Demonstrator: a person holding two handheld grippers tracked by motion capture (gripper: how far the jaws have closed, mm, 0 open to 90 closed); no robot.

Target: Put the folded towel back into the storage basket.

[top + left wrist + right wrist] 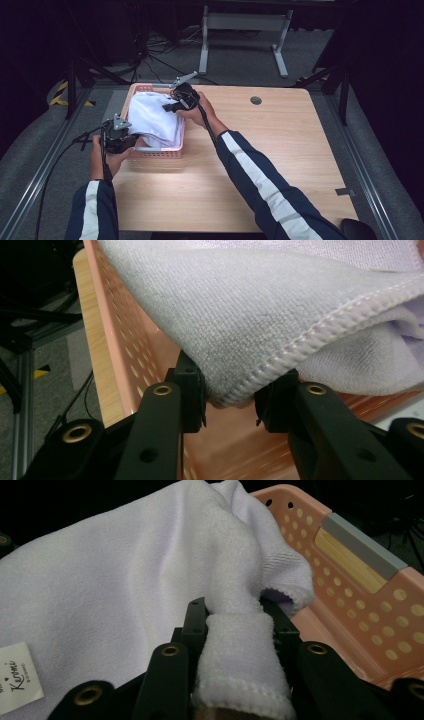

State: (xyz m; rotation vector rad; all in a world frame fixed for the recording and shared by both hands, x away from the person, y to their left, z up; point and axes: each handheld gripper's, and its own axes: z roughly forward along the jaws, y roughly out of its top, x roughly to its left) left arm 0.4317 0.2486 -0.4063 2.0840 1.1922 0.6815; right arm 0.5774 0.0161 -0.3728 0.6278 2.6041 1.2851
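Observation:
A pale lavender towel [155,120] lies heaped in a pink perforated basket [155,152] at the table's left side. My left gripper [131,140] is at the basket's near left corner. In the left gripper view it [230,402] is shut on a stitched corner of the towel [275,305], just over the basket wall [130,340]. My right gripper [167,106] reaches over the basket's far right part. In the right gripper view it [237,625] is shut on a bunched fold of the towel [125,580], with the basket rim [375,610] to the right. A white label [17,677] is sewn on the towel.
The wooden table [280,145] stretches to the right of the basket, with a round cable hole [255,100] near its far edge. A white desk frame [245,22] and loose cables stand on the floor beyond. Metal rails run along both sides.

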